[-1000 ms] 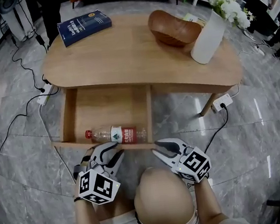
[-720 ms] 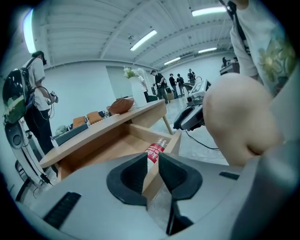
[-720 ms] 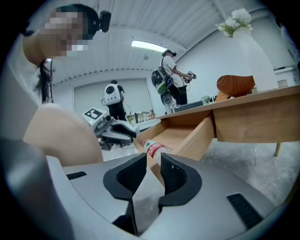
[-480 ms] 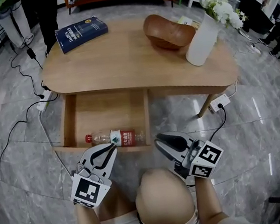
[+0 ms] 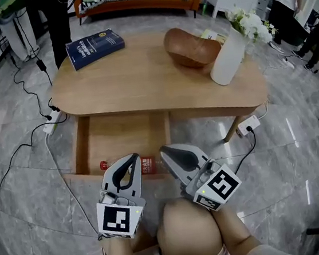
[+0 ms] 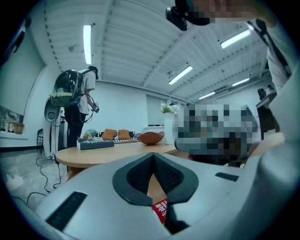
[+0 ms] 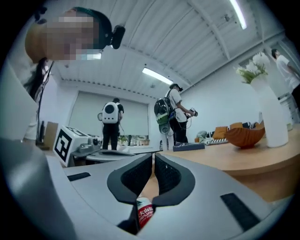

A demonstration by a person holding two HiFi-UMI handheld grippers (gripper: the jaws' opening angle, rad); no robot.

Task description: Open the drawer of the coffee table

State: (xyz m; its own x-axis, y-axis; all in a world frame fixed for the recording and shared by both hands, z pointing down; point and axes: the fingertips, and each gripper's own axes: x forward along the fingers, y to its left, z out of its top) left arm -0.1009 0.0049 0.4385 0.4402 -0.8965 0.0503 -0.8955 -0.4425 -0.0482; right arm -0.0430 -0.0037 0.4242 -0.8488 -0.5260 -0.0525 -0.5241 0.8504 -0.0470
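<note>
Both hands held their tongs level and side by side, pointing toward the coffee table (image 5: 142, 77). Its one drawer (image 5: 120, 136) stood pulled out, with one bottle (image 5: 147, 165) inside. The tabletop bore one book (image 5: 95, 47), one bowl (image 5: 191, 48) and one vase (image 5: 225, 59). The jaws of the left gripper (image 5: 134, 157) and the right gripper (image 5: 166, 151) had just been closing; both were clenched on nothing.

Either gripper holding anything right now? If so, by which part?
Nothing is held. Left gripper is shut empty; right gripper has just been closing, nothing between its fingers. The bottle lies in the drawer.
</note>
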